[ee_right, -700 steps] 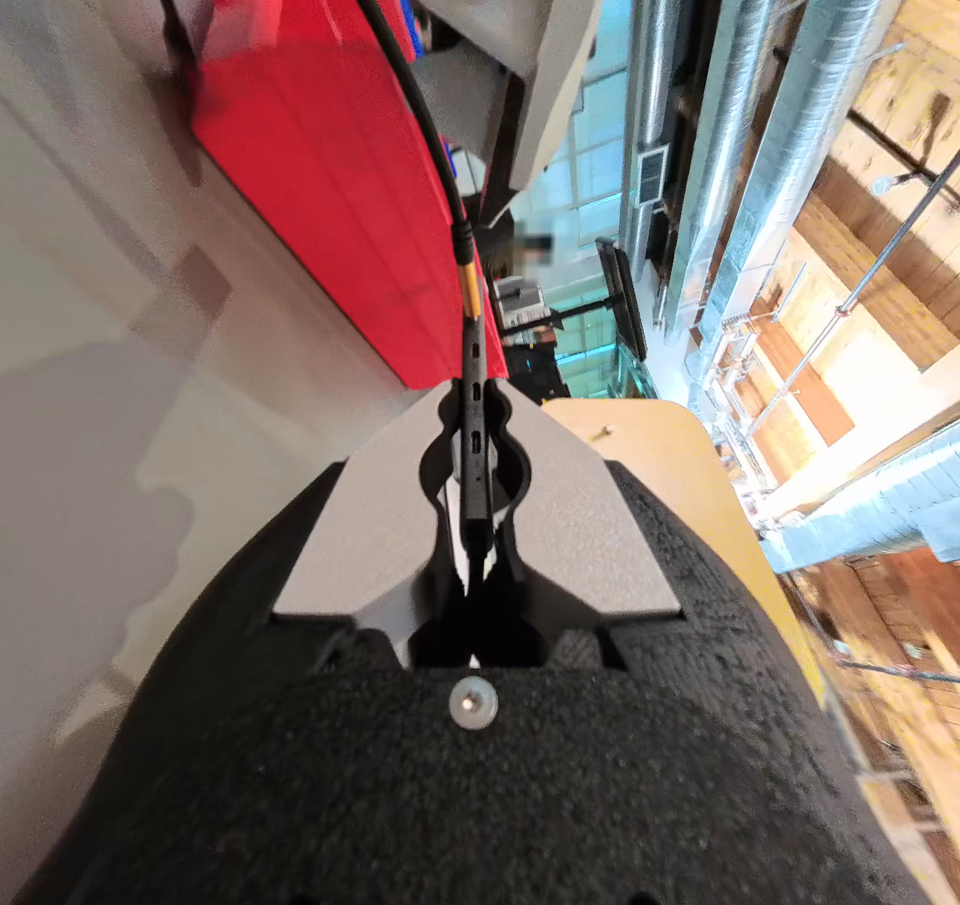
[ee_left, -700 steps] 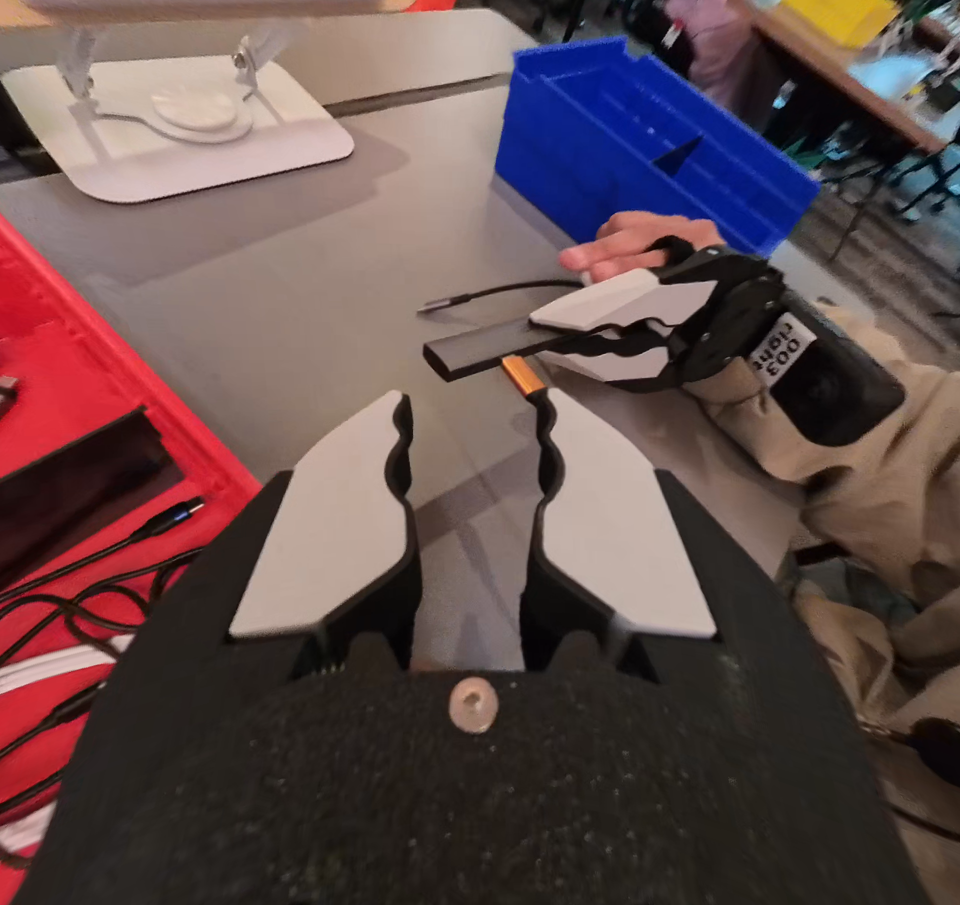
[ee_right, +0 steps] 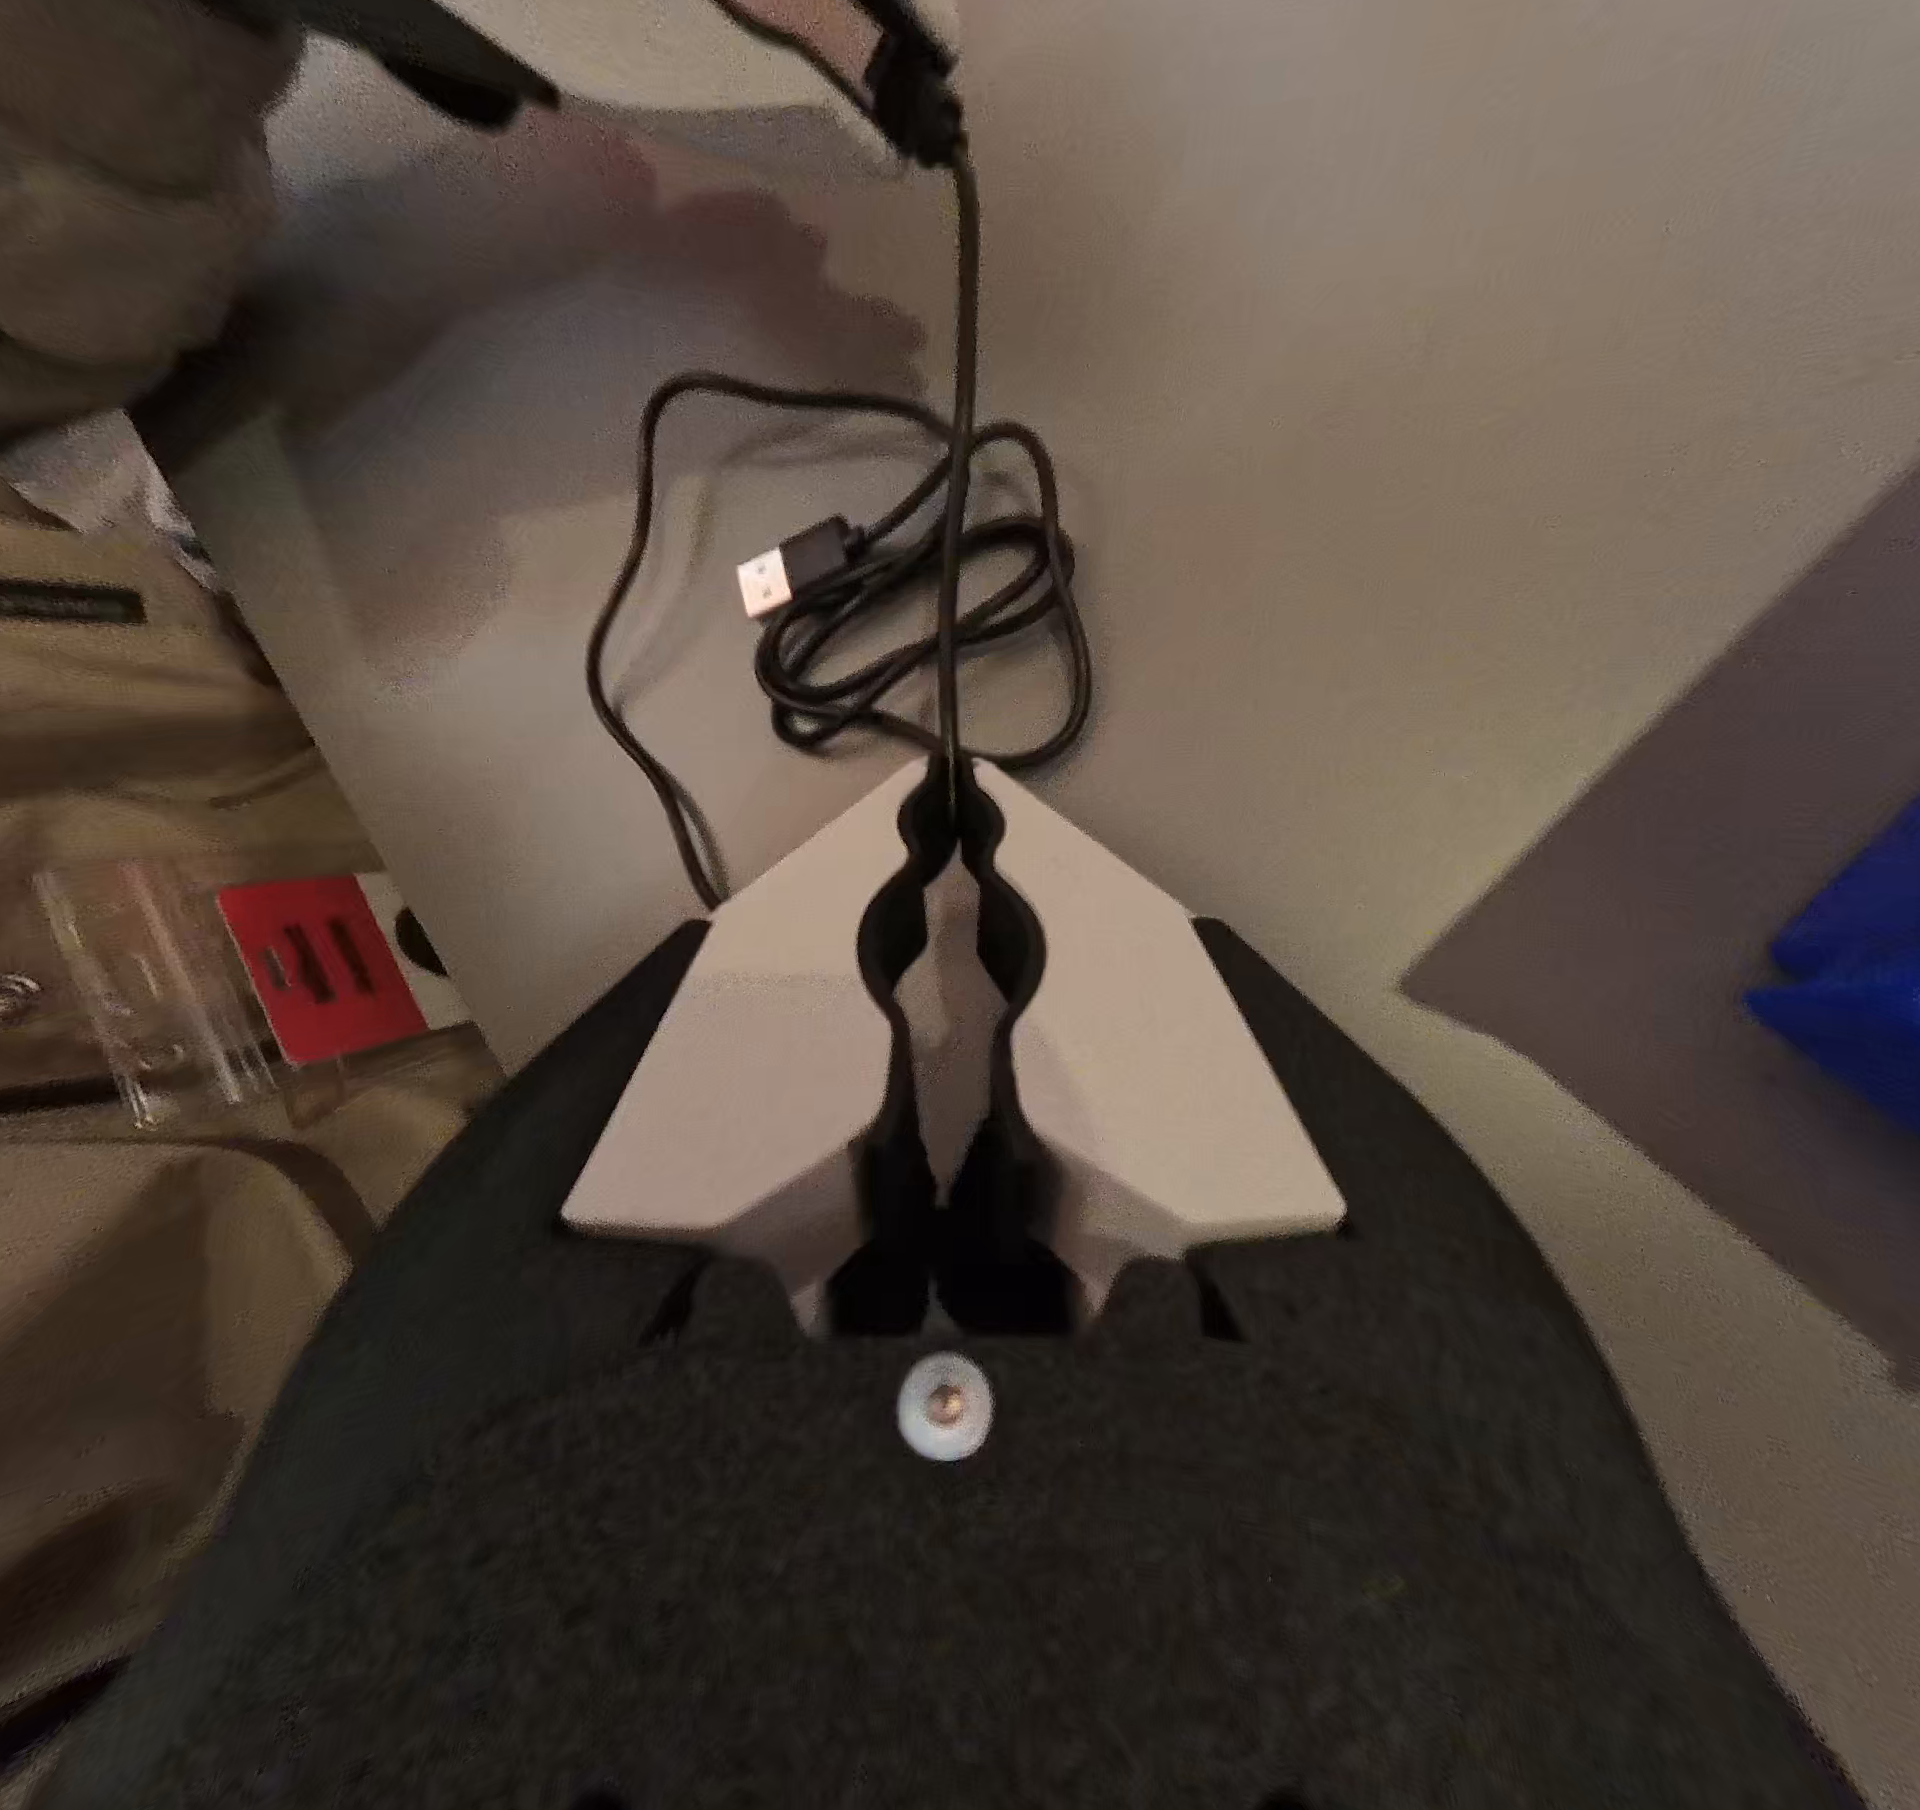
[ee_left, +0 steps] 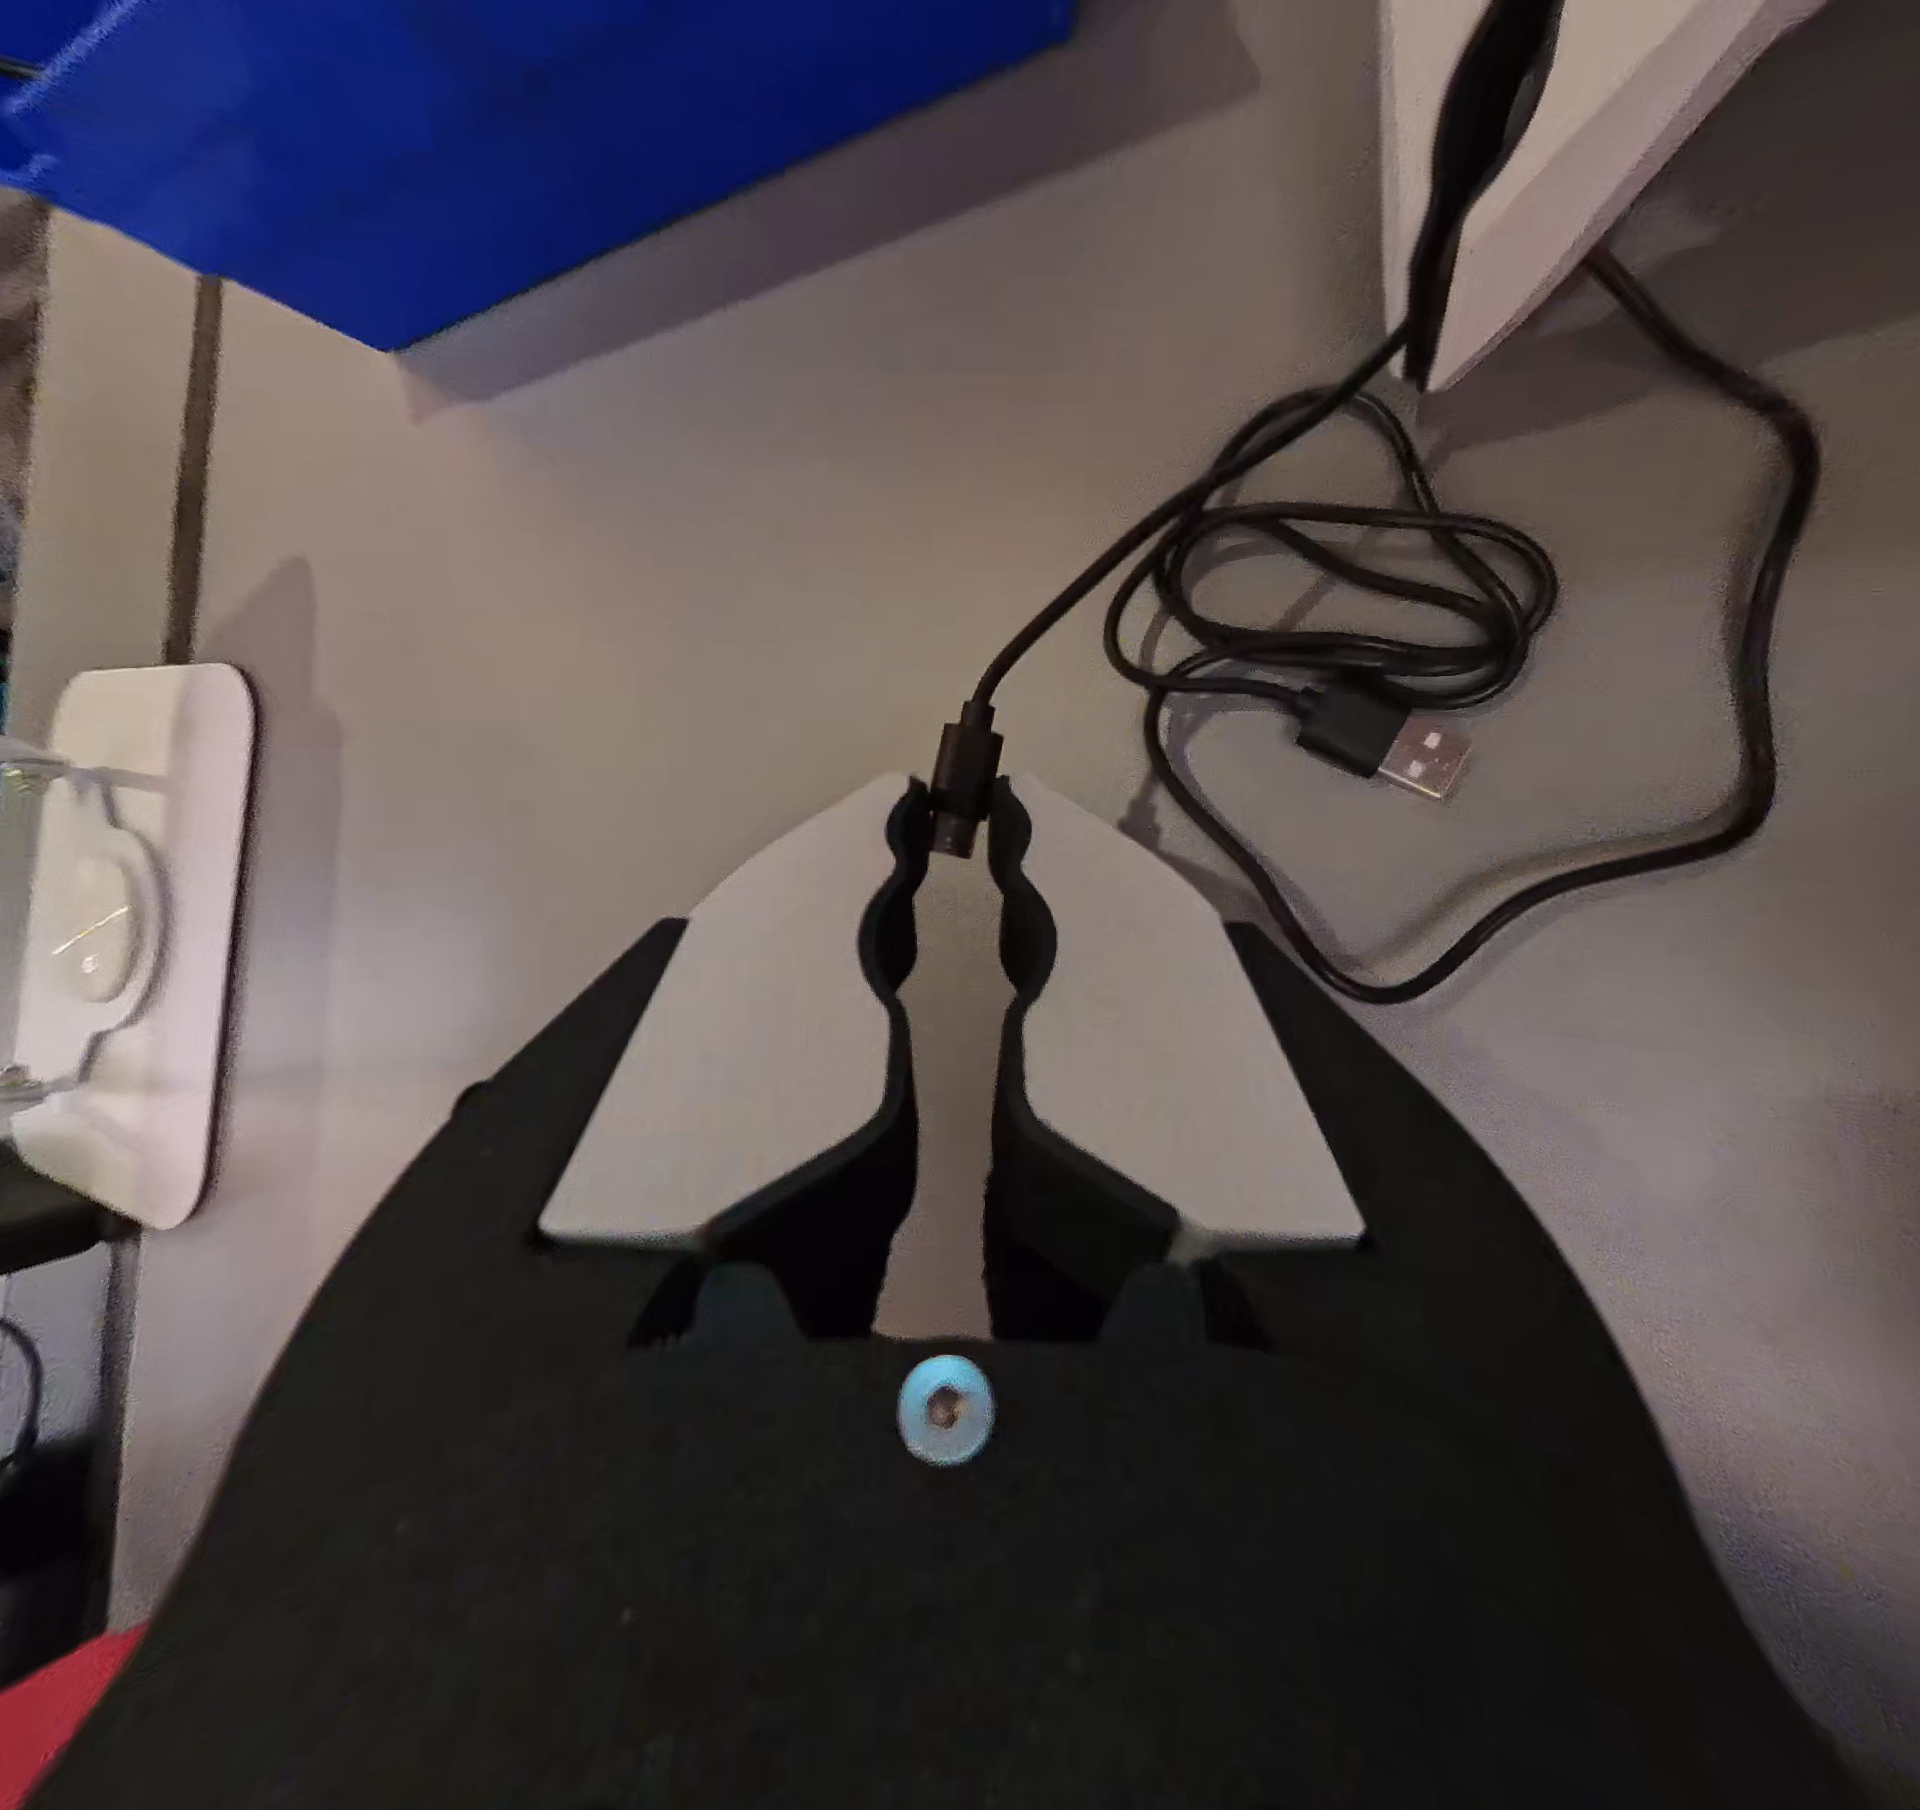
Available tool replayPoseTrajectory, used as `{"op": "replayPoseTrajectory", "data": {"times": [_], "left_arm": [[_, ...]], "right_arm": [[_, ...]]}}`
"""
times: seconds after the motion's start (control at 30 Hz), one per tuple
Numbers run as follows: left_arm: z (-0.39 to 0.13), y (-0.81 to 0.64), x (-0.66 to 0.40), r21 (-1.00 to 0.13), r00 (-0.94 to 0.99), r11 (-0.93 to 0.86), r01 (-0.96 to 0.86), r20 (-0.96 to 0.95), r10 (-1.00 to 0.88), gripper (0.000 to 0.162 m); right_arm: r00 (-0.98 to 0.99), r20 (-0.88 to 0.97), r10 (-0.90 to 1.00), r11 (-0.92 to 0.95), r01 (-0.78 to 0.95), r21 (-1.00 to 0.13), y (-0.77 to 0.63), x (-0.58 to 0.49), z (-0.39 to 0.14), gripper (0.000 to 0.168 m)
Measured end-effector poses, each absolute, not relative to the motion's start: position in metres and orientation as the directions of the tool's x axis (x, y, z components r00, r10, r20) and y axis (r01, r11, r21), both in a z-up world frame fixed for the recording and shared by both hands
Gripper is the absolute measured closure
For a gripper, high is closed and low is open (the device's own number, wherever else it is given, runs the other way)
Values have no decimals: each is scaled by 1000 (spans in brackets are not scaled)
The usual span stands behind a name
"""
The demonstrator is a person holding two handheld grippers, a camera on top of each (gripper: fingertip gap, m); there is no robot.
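Observation:
A black cable [ee_left: 1081,576] runs taut between my two grippers above a grey table [ee_left: 644,597]. My left gripper [ee_left: 958,804] is shut on the cable's small black end connector [ee_left: 964,773]. My right gripper [ee_right: 951,789] is shut on the cable farther along; it also shows at the top right of the left wrist view [ee_left: 1429,358]. The rest of the cable lies in a loose coil [ee_left: 1351,617] on the table, with its silver flat plug [ee_left: 1423,758] free. In the right wrist view the coil [ee_right: 914,638] and plug [ee_right: 769,581] lie under the taut stretch, and the connector [ee_right: 914,98] is blurred.
A blue bin [ee_left: 520,98] stands on the table beyond the left gripper and shows at the right edge of the right wrist view [ee_right: 1849,960]. A white stand base [ee_left: 135,929] sits at the left. A person's beige clothing [ee_right: 135,721] with a red card [ee_right: 312,960] is at the table edge. One gripper's finger ends stand about 11 cm off the other's.
Before, my left gripper was open and empty and my right was shut on a flat dark device with an orange-tipped plug. Now both are shut on one black cable; that device is out of view.

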State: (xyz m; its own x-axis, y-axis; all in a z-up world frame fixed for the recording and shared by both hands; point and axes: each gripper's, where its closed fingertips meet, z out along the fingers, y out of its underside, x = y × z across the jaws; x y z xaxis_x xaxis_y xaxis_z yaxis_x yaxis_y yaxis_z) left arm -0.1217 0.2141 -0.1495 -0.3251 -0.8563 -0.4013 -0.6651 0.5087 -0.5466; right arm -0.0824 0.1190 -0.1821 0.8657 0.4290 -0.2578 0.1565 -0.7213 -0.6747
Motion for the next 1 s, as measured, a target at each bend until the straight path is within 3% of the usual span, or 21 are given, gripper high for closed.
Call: {"op": "replayPoseTrajectory", "data": {"times": [0.37, 0.47, 0.73, 1.0], "left_arm": [[-191, 227, -95, -401, -462, 628, -667, -439, -771, 150], [-189, 231, -82, -447, -408, 588, -675, -437, -801, 142], [-164, 251, -78, -656, -177, 313, -687, -266, -947, 122], [-69, 224, -180, -814, 70, -17, -581, -30, -997, 128]], "right_arm": [[936, -120, 330, -722, 169, -671, 131, -55, -193, 167], [949, -123, 290, -728, 135, -672, 132, -49, -192, 164], [943, -203, 266, -699, 44, -714, 136, -48, -178, 135], [907, -282, 312, -442, -124, -888, 140, -53, -121, 134]]}}
